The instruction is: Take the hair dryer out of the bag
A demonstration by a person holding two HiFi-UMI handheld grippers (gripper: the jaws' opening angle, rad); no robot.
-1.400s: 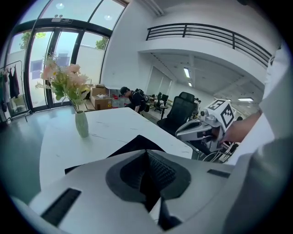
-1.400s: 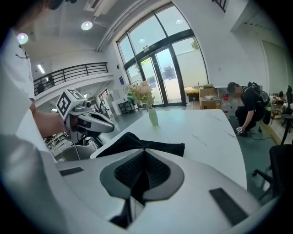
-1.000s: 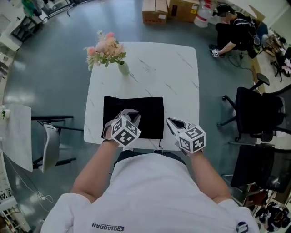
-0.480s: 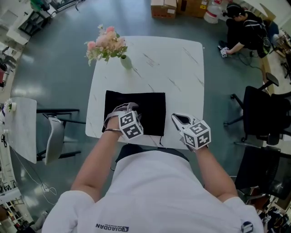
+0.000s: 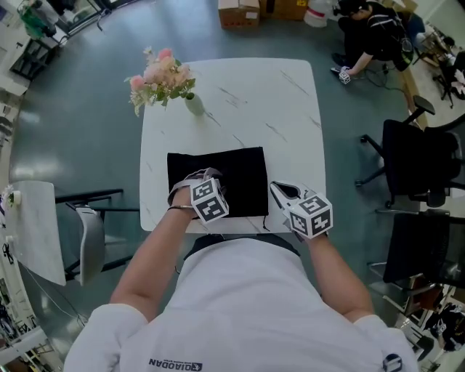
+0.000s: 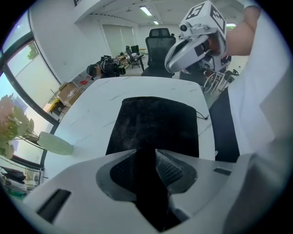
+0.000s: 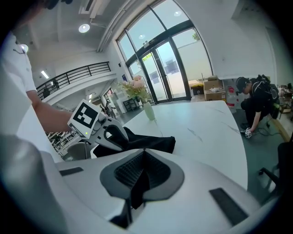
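Note:
A flat black bag [image 5: 231,168] lies on the near half of the white marble table [image 5: 290,109]; no hair dryer shows. My left gripper [image 5: 204,177] points steeply down over the bag's near left part. Its jaws are closing, still apart, with the black bag [image 6: 155,121] in the gap below them. My right gripper [image 5: 279,191] is shut with nothing seen in it, hovering just right of the bag by the table's front edge. The right gripper view shows the bag [image 7: 149,144] and the left gripper [image 7: 107,135] on it.
A pale vase of pink flowers [image 5: 166,78] stands at the table's far left. Black office chairs [image 5: 418,174] are to the right and a grey chair [image 5: 83,232] to the left. A person [image 5: 370,40] crouches at the far right near cardboard boxes [image 5: 240,11].
My left gripper has sunk onto the bag, rolled, and its jaws have gone from shut to apart. The right gripper has stayed put.

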